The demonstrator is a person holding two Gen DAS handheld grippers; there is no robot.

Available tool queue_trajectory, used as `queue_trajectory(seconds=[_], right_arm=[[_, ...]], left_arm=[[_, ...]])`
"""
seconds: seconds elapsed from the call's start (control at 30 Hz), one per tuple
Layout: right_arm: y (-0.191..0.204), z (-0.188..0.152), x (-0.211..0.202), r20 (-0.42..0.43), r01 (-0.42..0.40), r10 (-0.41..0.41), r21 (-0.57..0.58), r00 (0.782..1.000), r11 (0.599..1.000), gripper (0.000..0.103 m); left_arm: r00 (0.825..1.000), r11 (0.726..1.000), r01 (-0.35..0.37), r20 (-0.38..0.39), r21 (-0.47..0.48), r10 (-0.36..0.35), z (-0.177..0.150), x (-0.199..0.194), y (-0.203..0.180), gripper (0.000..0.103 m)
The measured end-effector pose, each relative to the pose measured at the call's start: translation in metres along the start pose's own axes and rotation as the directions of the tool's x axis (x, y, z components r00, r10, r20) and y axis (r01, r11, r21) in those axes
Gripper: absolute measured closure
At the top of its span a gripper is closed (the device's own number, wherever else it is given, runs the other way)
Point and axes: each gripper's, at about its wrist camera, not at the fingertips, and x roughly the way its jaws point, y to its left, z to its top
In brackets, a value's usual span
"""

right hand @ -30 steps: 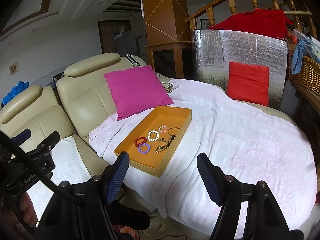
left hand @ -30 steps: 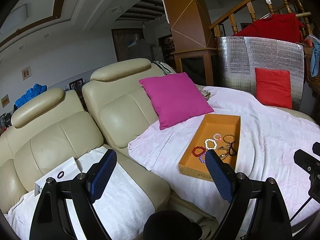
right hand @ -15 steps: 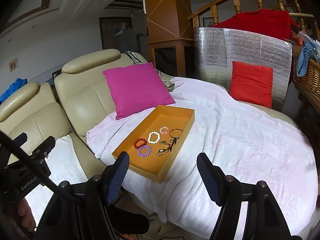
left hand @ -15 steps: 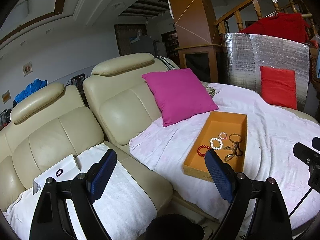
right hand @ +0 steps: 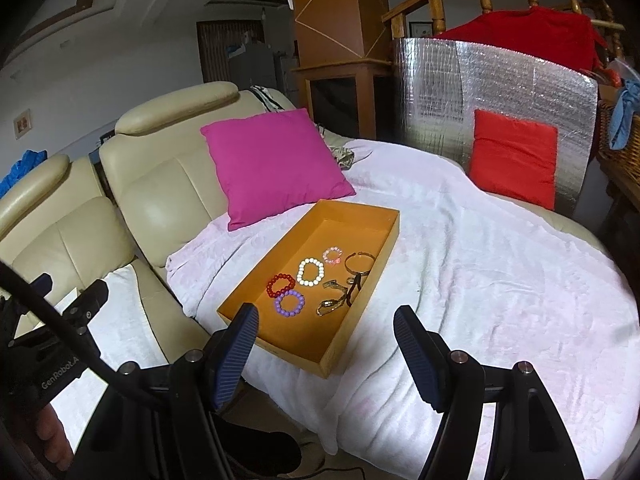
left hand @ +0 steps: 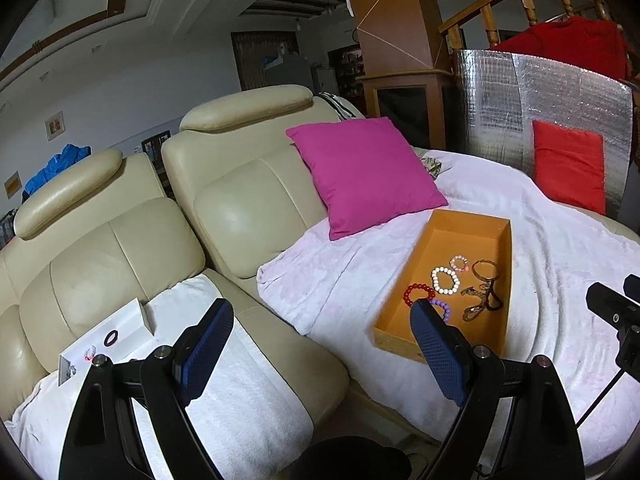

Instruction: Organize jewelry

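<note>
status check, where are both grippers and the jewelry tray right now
Left gripper and right gripper open, empty, short of the couch. Bracelets in orange tray on pink blanket. Nothing in the way.

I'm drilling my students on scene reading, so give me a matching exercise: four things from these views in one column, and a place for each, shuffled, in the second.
Things:
1. purple bead bracelet
2. magenta cushion
3. red cushion
4. dark ring

Places:
A. against the silver foil panel
B. on the white box on the left seat
C. in the orange tray
D. against the cream sofa backrest

Pairs: 1-C, 2-D, 3-A, 4-B
</note>
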Motion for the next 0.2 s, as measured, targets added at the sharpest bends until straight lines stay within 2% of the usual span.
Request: queue_trajectory(seconds=[0.1,0.2], right_arm=[[-0.011,0.000,0.004,0.000,0.003,-0.003,0.010,1.000,1.000,0.030],[-0.038,0.000,0.003,0.013,0.045,-0.046,0.049,0.999,0.998,0.030]], left_arm=[[1.000,1.000,0.010,0.025,0.027,-0.011,0.003,0.001,-0.013,0.013],[0.996,0.994,0.079,0.040,0.071,-0.082,0.009,0.002,-0.042,0.013]])
